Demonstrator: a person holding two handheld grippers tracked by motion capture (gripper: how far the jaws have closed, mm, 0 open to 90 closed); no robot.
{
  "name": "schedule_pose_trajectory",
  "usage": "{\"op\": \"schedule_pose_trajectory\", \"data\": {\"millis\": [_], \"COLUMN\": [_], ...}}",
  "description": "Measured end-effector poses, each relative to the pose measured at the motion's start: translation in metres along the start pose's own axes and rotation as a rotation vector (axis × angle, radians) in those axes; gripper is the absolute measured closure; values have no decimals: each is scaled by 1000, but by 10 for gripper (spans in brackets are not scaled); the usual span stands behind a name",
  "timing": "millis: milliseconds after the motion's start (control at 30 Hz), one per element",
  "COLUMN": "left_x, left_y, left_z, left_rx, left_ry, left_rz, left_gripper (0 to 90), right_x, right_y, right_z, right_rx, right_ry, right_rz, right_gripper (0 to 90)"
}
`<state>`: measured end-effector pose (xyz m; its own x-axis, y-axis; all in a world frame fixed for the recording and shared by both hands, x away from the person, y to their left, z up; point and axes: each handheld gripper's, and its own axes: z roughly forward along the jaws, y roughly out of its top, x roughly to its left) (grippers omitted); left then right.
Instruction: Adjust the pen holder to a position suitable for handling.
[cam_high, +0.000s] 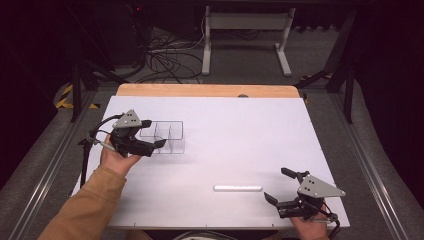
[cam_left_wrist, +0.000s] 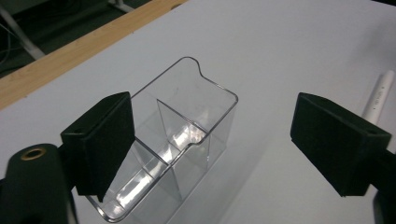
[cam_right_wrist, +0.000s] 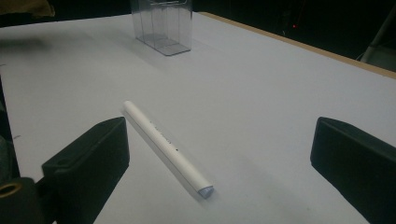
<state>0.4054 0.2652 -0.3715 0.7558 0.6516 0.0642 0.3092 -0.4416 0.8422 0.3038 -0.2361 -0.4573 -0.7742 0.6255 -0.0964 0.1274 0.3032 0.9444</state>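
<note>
Clear organizer (cam_high: 167, 136) sits between spread left gripper (cam_high: 153, 134) jaws; right gripper (cam_high: 280, 186) spread near unmarked white tube (cam_high: 237, 188).

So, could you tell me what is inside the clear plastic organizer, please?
The clear organizer looks empty: two of its divided compartments show bare plastic. The left gripper jaw covers part of the near end, so that corner is unseen.

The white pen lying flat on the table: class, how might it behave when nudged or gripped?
The slim white cylindrical pen looks round and smooth, so it would probably roll if pushed sideways. It seems rigid and light. Its glossy barrel may slip between the right claw pads, which stand wide open.
</note>
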Motion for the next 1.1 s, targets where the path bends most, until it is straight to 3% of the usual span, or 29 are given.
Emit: {"op": "schedule_pose_trajectory", "data": {"millis": [167, 267, 300, 333, 367, 500, 767, 900, 933, 967, 1000, 1100], "left_x": [4, 5, 5, 5, 5, 2, -5, -7, -8, -8, -8, -8], "left_y": [1, 4, 4, 6, 6, 12, 15, 15, 15, 15, 14, 14], "left_z": [3, 8, 8, 11, 11, 19, 33, 39, 43, 43, 48, 51], "left_rx": [44, 101, 101, 135, 135, 223, 301, 329, 362, 362, 401, 418], "left_ry": [-39, -38, -38, -34, -34, -20, 2, 4, 7, 7, 22, 31], "left_rz": [9, 60, 60, 97, 97, 179, 245, 261, 264, 264, 251, 249], "left_gripper": [203, 237, 245, 258, 268, 316, 370, 403, 428, 454, 468, 490], "right_x": [1, 1, 1, 1, 1, 1, 2, 1, 1, 1, 1, 1], "right_y": [0, 0, 0, 0, 0, 0, 0, 0, 0, 0, 0, 0], "right_z": [0, 1, 1, 1, 1, 1, 1, 2, 2, 2, 2, 2], "right_rx": [2, 5, 5, 5, 5, 6, 8, 9, 11, 11, 11, 12], "right_ry": [0, 3, 3, 5, 5, 9, 14, 14, 14, 14, 14, 14], "right_rz": [-4, -4, -4, -6, -6, -2, -7, -8, -8, -7, -7, -9], "right_gripper": [50, 49, 49, 50, 50, 49, 50, 50, 50, 50, 50, 50]}}
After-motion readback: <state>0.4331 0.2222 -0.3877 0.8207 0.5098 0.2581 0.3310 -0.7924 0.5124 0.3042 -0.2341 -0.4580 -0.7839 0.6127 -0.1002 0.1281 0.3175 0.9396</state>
